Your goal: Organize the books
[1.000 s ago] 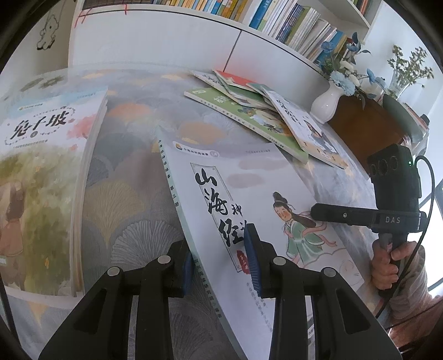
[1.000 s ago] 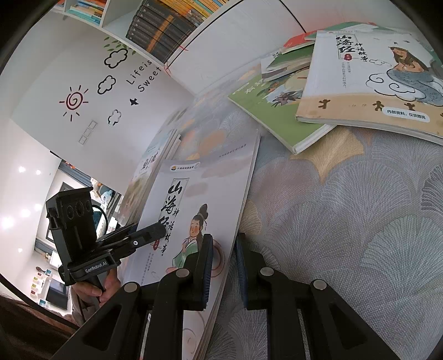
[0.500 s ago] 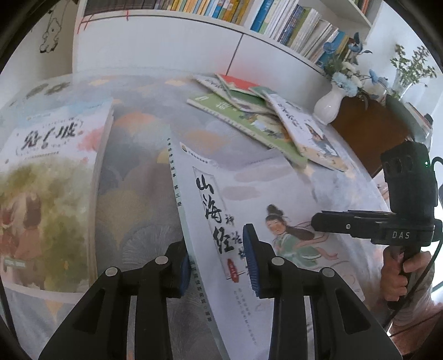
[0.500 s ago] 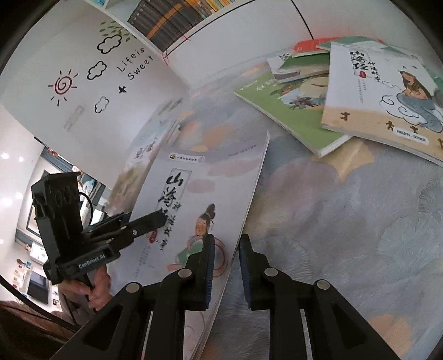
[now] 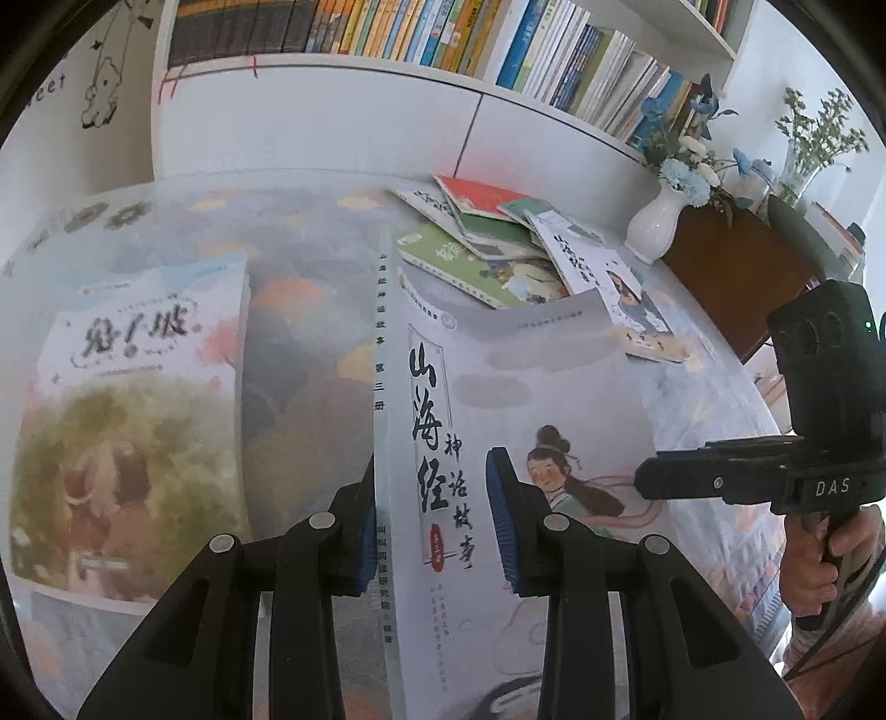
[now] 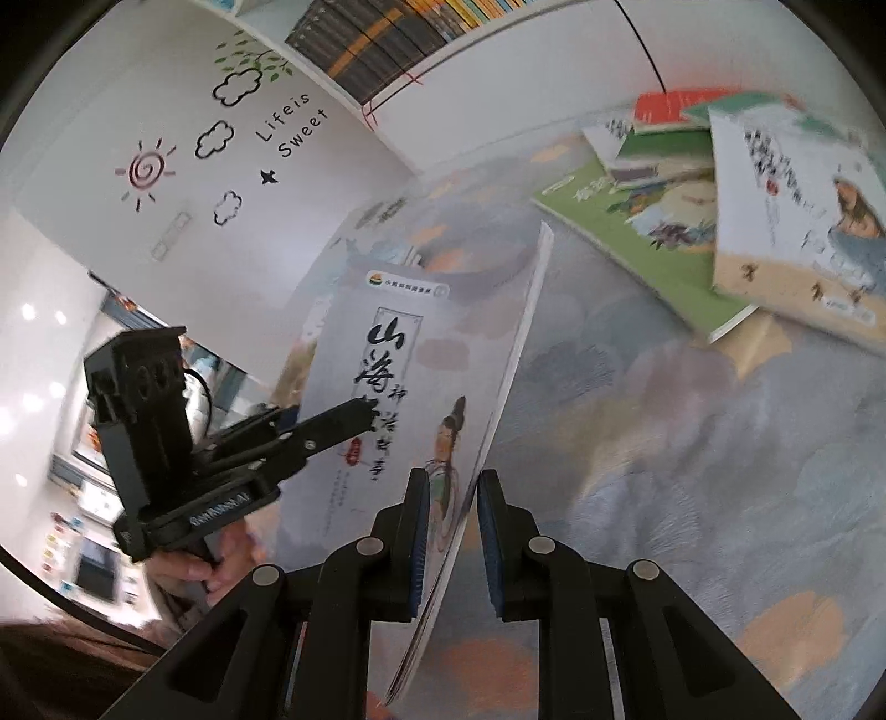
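A thin grey book [image 5: 531, 354] with a black brush-script title and a drawn figure hangs tilted above the patterned tablecloth [image 5: 310, 310]. My left gripper [image 5: 434, 520] is shut on the book near its spine, one pad behind the spine and one on the cover. In the right wrist view the same book [image 6: 421, 354] stands nearly on edge. My right gripper [image 6: 454, 531] is shut on its page edge. Each gripper shows in the other's view: the right gripper [image 5: 650, 482] at the book's right side, the left gripper [image 6: 354, 415] over the title. A hand holds each handle.
A stack topped by a book with a rabbit-hill cover [image 5: 138, 387] lies at the left. Several loose books [image 5: 498, 243] sprawl at the table's far right, seen also as a pile [image 6: 692, 194]. A white vase [image 5: 656, 227] stands beside a wooden stand [image 5: 736, 266]. A full bookshelf [image 5: 443, 44] lines the wall.
The grey book has come up off the tablecloth and tipped more upright, held at both sides. Both grippers have risen with it.
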